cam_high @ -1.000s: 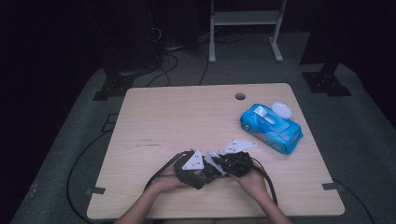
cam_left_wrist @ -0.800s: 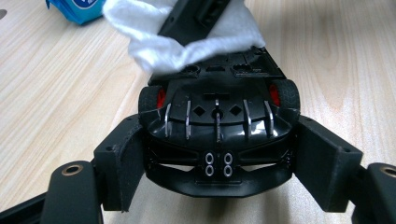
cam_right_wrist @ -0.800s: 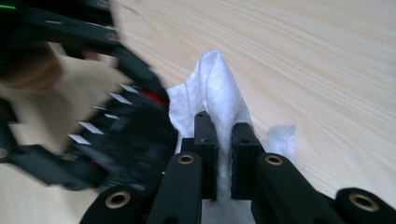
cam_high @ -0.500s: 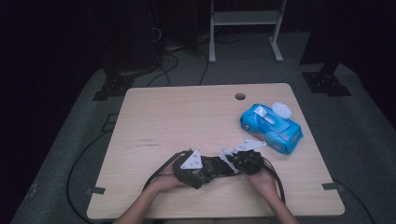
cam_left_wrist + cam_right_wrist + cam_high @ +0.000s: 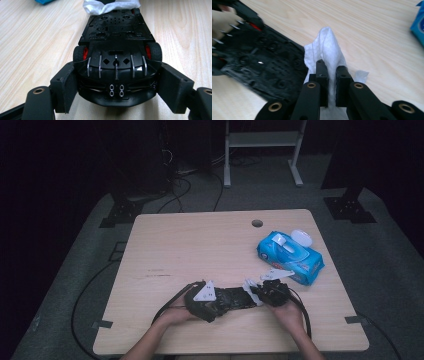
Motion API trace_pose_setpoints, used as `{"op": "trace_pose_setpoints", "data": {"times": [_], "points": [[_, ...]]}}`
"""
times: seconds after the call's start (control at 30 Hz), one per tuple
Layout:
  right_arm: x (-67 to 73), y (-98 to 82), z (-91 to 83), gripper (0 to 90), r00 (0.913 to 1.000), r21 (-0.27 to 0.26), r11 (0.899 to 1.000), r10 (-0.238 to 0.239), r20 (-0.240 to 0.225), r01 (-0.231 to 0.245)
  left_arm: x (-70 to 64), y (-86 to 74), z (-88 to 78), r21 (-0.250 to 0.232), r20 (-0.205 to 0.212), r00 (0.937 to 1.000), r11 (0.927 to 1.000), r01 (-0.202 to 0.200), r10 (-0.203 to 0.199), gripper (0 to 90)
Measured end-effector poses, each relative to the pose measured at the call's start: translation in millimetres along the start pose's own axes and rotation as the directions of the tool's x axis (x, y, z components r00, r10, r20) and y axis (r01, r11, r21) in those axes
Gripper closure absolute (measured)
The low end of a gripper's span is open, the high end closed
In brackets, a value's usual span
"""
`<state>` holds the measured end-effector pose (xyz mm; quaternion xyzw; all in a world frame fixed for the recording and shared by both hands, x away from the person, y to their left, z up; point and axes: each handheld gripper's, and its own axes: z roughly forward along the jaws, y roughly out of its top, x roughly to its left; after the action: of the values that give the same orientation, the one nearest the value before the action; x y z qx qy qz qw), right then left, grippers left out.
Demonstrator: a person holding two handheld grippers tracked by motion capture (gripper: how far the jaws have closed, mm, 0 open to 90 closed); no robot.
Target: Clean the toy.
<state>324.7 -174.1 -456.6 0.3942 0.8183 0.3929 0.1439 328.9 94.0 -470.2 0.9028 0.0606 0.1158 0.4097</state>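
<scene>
A black toy car [image 5: 227,300] lies belly-up near the table's front edge, its underside and red-hubbed wheels facing the left gripper view [image 5: 116,57]. My left gripper [image 5: 219,303] [image 5: 117,85] is shut on the car's rear end, one pad on each side. My right gripper [image 5: 257,295] [image 5: 332,82] is shut on a white wipe [image 5: 328,47] [image 5: 250,287]. The wipe rests against the far end of the car [image 5: 267,67] and shows as a white bunch at the top of the left gripper view [image 5: 111,6].
A blue pack of wipes [image 5: 290,252] [image 5: 418,23] with its white lid flipped open lies at the right of the wooden table [image 5: 200,245]. A cable hole [image 5: 257,223] sits near the back edge. Black cables trail off the front.
My right gripper has slid a little to the right with the wipe, along the car toward its far end. The left gripper and the car have stayed put.
</scene>
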Motion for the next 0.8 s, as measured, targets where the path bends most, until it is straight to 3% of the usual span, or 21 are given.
{"op": "trace_pose_setpoints", "data": {"times": [0.07,0.17,0.3,0.33,0.4,0.5,0.57,0.67,0.73,0.8], "points": [[6.9,1.7,0.0,83.6,0.9987,-0.016,1.000,-0.017,-0.048,0.017,0.1,-0.4,-0.3,-0.001,-0.002,1.0000,1.0000,0.002,-0.002,24.4],[13.8,3.2,1.0,83.6,0.9977,-0.011,0.999,-0.053,-0.042,0.053,0.8,-1.1,-1.3,0.003,0.001,1.0000,1.0000,0.004,-0.004,24.3],[3.1,-1.8,-1.0,83.6,0.9996,0.013,1.000,-0.024,-0.012,0.024,1.7,-2.2,-1.3,-0.002,0.003,0.9998,0.9998,0.018,-0.018,24.4],[-2.5,-5.5,-4.0,83.7,0.9997,0.018,1.000,0.016,-0.019,-0.016,2.0,-2.2,-1.3,0.002,0.003,0.9999,0.9999,0.012,-0.012,24.3],[-1.9,-6.4,-5.4,83.7,0.9995,0.019,1.000,0.020,-0.023,-0.020,1.8,-2.3,-1.0,0.009,0.000,1.0000,0.9999,0.005,-0.005,24.3],[12.7,-4.7,-7.6,83.6,0.9952,0.004,1.000,-0.017,-0.097,0.018,2.1,-2.9,-0.4,0.011,0.002,1.0000,0.9999,0.008,-0.008,24.3],[21.1,-1.9,-6.2,83.6,0.9944,0.014,0.997,-0.076,-0.073,0.077,2.7,-3.5,-0.9,0.014,0.002,1.0000,0.9999,0.008,-0.008,24.3],[8.6,-5.2,-6.5,83.7,0.9956,0.008,1.000,-0.006,-0.094,0.006,2.5,-2.8,-1.3,0.007,-0.002,0.9999,0.9999,0.013,-0.013,24.4],[3.5,-8.1,-8.0,83.7,0.9995,0.029,0.999,-0.013,-0.030,0.014,2.7,-3.3,-1.1,0.004,0.000,0.9998,0.9998,0.018,-0.018,24.3],[0.1,-10.3,-11.2,83.7,0.9996,0.039,0.999,-0.001,-0.030,0.002,2.9,-4.1,-0.4,0.011,0.001,0.9999,0.9998,0.014,-0.014,24.4]]}}
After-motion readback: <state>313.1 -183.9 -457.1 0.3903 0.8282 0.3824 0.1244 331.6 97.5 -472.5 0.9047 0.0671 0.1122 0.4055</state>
